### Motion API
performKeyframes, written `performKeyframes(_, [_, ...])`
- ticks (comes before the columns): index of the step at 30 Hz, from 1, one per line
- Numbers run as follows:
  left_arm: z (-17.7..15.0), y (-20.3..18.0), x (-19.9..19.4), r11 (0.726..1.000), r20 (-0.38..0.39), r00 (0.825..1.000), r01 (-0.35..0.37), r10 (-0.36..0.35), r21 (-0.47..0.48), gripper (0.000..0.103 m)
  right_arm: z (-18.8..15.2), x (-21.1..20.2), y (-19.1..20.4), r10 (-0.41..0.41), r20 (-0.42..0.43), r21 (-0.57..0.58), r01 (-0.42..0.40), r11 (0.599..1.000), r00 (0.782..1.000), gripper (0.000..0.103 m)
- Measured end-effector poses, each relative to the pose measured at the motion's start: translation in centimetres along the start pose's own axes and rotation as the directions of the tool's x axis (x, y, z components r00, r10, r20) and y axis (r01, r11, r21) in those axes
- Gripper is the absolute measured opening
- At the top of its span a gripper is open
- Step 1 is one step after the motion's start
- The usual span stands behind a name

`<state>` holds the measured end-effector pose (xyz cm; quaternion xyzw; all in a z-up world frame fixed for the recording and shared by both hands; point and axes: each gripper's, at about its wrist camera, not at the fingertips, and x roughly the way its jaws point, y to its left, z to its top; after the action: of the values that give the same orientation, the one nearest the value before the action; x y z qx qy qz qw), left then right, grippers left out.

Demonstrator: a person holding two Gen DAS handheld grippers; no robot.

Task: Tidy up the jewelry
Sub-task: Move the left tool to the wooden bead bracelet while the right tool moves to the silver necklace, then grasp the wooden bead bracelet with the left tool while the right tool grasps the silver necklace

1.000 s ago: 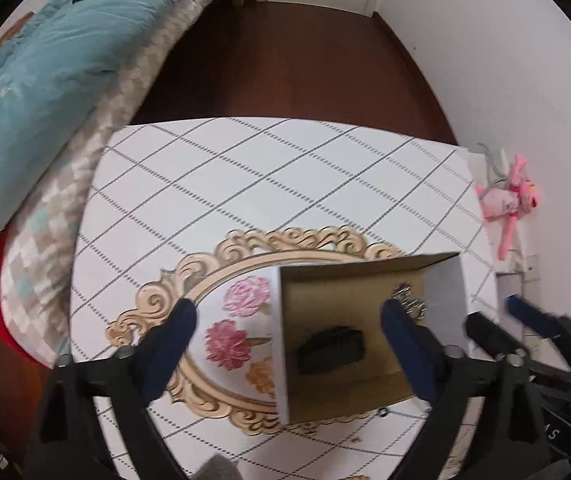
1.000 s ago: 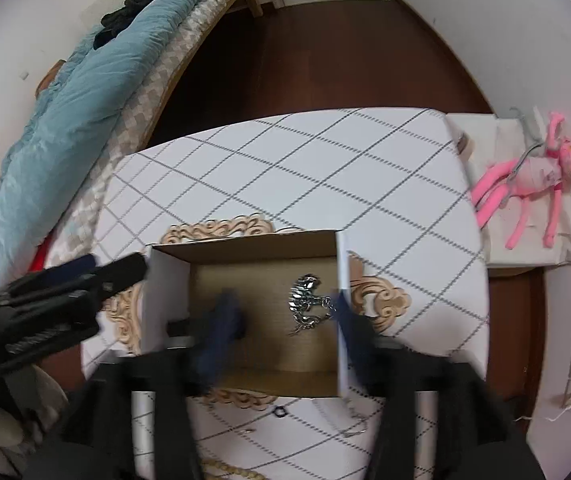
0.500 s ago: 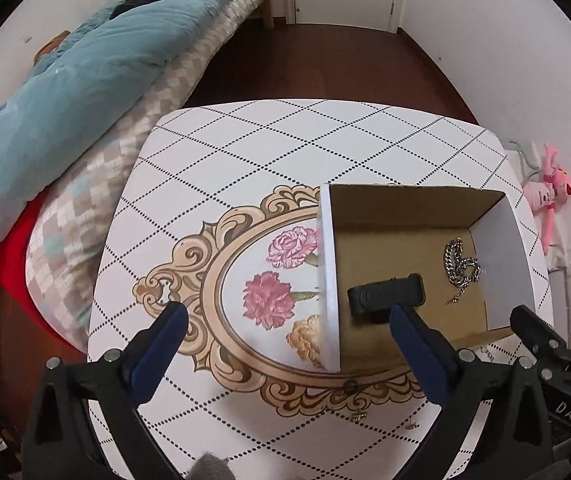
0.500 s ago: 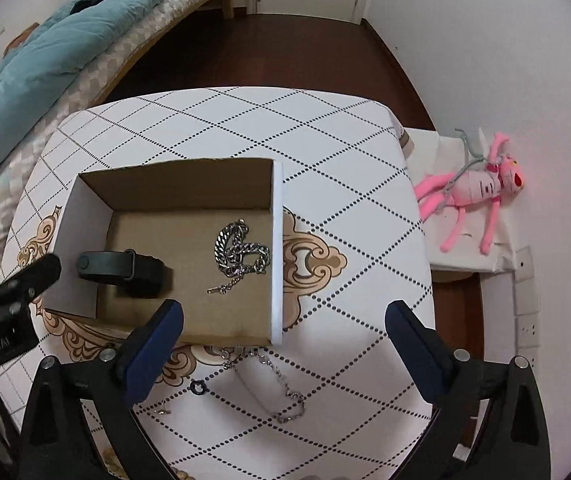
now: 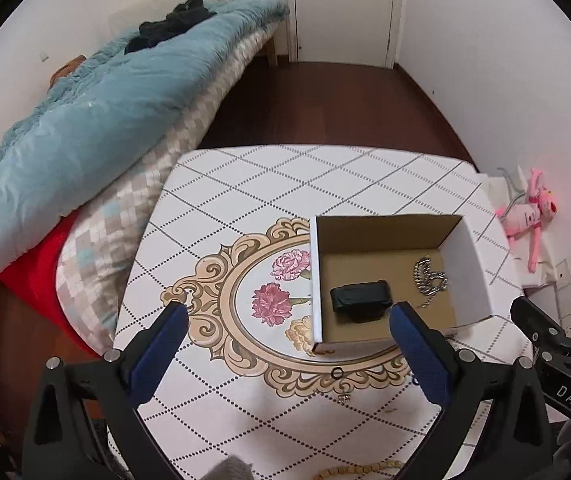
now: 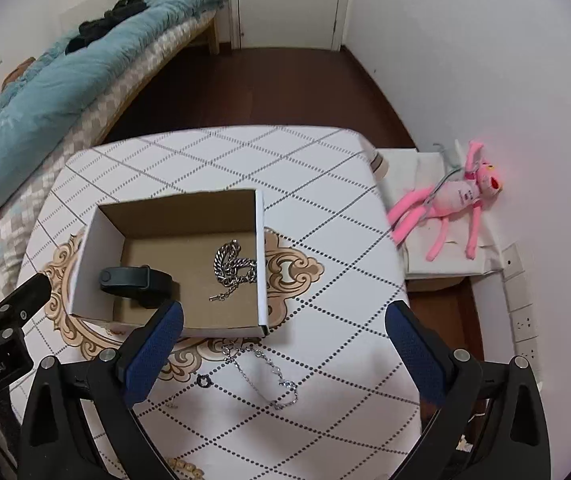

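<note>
The surface (image 6: 325, 184), white with a dotted diamond grid and a gold floral medallion, fills the middle of both views, and on it sits one open cardboard box (image 6: 85, 264), the biggest thing in play. Inside the box, count two pieces: one black band (image 6: 135, 280) lying flat toward the left wall, and one heavy silver chain (image 6: 231, 264) piled toward the right wall. Out on the surface, just beside the box's near wall, lies one thin silver chain (image 6: 263, 376), its long run slanting from the box edge down and to the right. Close to it, one small dark ring (image 6: 203, 381), and at the very bottom edge a string of tan beads (image 6: 185, 466), only partly in view, so how long it is I can't say. A couple of tinier bits dot the cloth too, too small to name. Now the grippers: the right gripper (image 6: 283, 354) hangs with its jaws wide apart and nothing between them, and that thin chain sits right below its open span, so the right hand looks the nearer one for the next pick. The left gripper (image 5: 287, 354) is likewise spread wide and empty, off to the box's left side, with the dark ring just ahead of it and the box ahead to its right.
</note>
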<state>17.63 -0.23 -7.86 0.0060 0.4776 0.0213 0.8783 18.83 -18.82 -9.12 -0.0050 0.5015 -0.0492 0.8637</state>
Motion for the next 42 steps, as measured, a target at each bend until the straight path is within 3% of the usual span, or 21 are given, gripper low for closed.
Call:
performKeyframes(11, [-1.0, 0.0, -5.0, 0.999, 0.065, 0.997, 0.036, -0.037, 0.013, 0.103, -0.8, -7.2, -1.4, 0.013, 0.120, 0.048, -0.019, 0.999, 0.993, 0.102])
performKeyframes(17, [-2.7, 0.3, -5.6, 1.000, 0.036, 0.999, 0.011, -0.012, 0.017, 0.103, -2.7, -8.1, -1.7, 0.041, 0.082, 0.070, -0.047, 0.996, 0.996, 0.102])
performKeyframes(20, [-5.1, 0.3, -4.2, 0.999, -0.023, 1.000, 0.001, -0.001, 0.033, 0.103, -4.7, -6.8, -1.8, 0.046, 0.015, 0.073, -0.047, 0.996, 0.999, 0.102])
performKeyframes(23, [-8.3, 0.2, -1.7, 0.998, -0.129, 0.992, 0.009, -0.002, 0.056, 0.103, -7.6, -4.6, -2.2, 0.074, -0.079, 0.092, -0.067, 0.994, 0.994, 0.102])
performKeyframes(27, [-12.5, -0.4, 1.9, 0.995, -0.275, 0.961, 0.045, -0.020, 0.085, 0.099, -11.1, -2.1, -2.8, 0.092, -0.158, 0.122, -0.073, 0.990, 0.983, 0.099])
performKeyframes(29, [-14.2, -0.7, 3.0, 0.994, -0.316, 0.949, 0.050, -0.015, 0.101, 0.091, -12.6, -0.8, -3.1, 0.100, -0.196, 0.140, -0.073, 0.987, 0.975, 0.092])
performKeyframes(34, [-15.9, -1.6, 4.5, 0.991, -0.352, 0.935, 0.086, -0.045, 0.100, 0.084, -14.5, 1.0, -3.9, 0.109, -0.244, 0.169, -0.068, 0.983, 0.964, 0.091])
performKeyframes(37, [-16.3, -1.9, 5.1, 0.991, -0.359, 0.932, 0.081, -0.039, 0.104, 0.064, -15.0, 1.7, -4.4, 0.110, -0.262, 0.181, -0.063, 0.981, 0.959, 0.091])
performKeyframes(39, [-16.5, -1.9, 5.0, 0.993, -0.347, 0.936, 0.087, -0.053, 0.084, 0.058, -14.9, 2.0, -4.6, 0.115, -0.269, 0.192, -0.064, 0.979, 0.956, 0.091])
performKeyframes(42, [-16.3, -2.2, 4.6, 0.990, -0.330, 0.942, 0.098, -0.061, 0.097, 0.028, -14.9, 2.4, -4.8, 0.121, -0.272, 0.200, -0.067, 0.977, 0.954, 0.091])
